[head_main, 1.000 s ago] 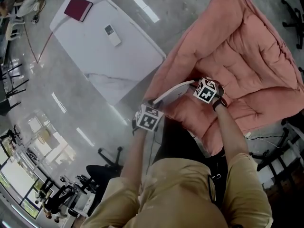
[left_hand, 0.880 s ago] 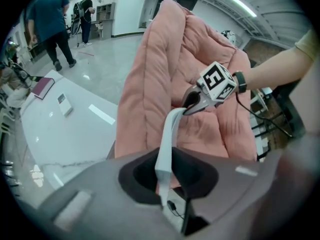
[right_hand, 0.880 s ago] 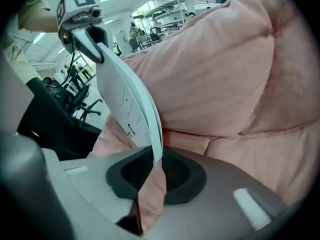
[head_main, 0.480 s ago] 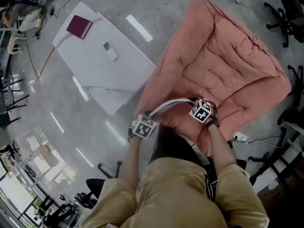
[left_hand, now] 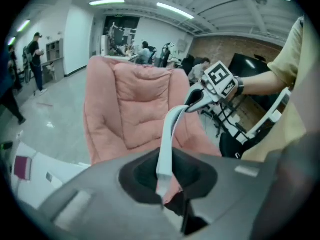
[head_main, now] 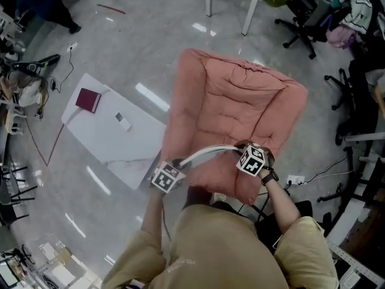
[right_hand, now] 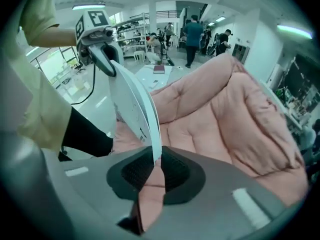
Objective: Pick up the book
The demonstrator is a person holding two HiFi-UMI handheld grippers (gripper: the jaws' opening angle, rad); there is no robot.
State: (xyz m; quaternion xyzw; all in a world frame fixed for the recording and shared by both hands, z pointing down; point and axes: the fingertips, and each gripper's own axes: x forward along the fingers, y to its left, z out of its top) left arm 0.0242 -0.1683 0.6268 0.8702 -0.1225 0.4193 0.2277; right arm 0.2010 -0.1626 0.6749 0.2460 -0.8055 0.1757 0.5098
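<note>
above the pink armchair (head_main: 240, 95), the left hand-held gripper (head_main: 178, 162) and right hand-held gripper (head_main: 239, 146) each pinched an edge of the book (head_main: 207, 153); bowed between such shallow grips, it could slip free.

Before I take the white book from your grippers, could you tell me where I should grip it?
I'd take the white book at its bowed middle, from the chair side. The left gripper and right gripper are shut on its two ends and the person stands behind it, so only that span looks free.

Book (head_main: 207, 154) between left gripper (head_main: 178, 164) and right gripper (head_main: 239, 148), over armchair (head_main: 240, 95); table (head_main: 114, 149) left.
</note>
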